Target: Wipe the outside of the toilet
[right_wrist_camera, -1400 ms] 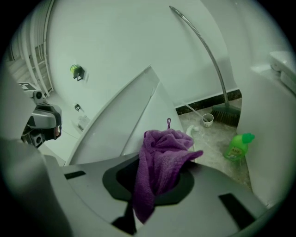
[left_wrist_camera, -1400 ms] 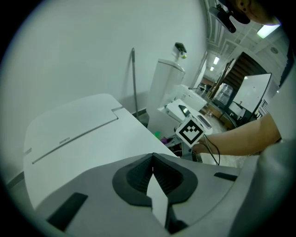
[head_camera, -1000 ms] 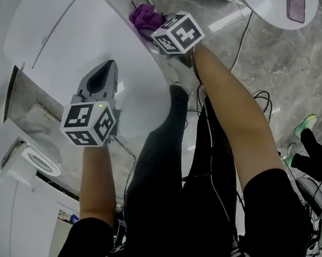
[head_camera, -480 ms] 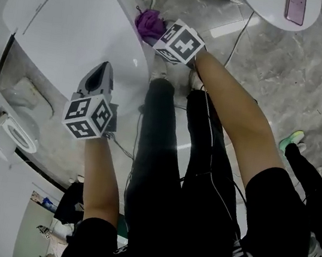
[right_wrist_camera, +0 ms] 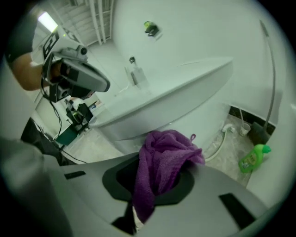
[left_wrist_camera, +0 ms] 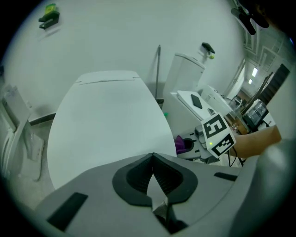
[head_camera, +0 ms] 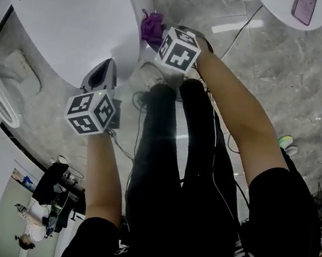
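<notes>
Purple cloth is clamped in the right tool near the toilet; the left tool is closed, empty.

No words, brands or numbers can be read anywhere. The left gripper carries a marker cube and the right gripper a second cube. Both show only black-and-white square patterns, not letters or digits. Any print on the green bottle, low to the right of the right gripper, is too small to read.
</notes>
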A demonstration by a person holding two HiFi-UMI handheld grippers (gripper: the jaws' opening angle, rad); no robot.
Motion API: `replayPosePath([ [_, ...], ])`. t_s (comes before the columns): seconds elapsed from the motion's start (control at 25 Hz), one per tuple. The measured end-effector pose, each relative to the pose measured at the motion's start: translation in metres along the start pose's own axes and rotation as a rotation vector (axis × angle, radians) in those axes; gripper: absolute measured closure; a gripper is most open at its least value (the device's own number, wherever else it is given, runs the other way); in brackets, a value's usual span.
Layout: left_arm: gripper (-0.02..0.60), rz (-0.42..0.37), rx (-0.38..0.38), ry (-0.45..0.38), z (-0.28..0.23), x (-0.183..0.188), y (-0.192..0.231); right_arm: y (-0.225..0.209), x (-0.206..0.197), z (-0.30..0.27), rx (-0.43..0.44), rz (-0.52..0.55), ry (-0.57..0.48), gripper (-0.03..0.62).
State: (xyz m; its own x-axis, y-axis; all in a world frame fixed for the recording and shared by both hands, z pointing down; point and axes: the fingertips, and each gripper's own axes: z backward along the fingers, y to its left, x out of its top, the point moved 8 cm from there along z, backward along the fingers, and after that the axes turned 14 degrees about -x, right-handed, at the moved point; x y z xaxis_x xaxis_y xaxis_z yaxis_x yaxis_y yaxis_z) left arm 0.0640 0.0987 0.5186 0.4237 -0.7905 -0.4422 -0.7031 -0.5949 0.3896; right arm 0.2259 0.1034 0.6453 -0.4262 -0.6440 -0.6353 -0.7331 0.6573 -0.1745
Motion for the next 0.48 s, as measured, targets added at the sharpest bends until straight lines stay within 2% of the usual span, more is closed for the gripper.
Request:
replayPosePath([
  [0.32,0.572,0.079,0.033,-0.047,0.028,-0.044,-0.002,0.057,-0.005,-0.003,0.080,0.287,0.081,0.534],
  [0.4,0.572,0.105,0.041,-0.072,0.039,-0.055,0.002,0.078,-0.005,-0.006,0.100,0.313,0.099,0.534],
  [0.48,0.572,0.137,0.045,-0.099,0.050,-0.068,0.004,0.096,-0.005,-0.010,0.094,0.293,0.117,0.534],
])
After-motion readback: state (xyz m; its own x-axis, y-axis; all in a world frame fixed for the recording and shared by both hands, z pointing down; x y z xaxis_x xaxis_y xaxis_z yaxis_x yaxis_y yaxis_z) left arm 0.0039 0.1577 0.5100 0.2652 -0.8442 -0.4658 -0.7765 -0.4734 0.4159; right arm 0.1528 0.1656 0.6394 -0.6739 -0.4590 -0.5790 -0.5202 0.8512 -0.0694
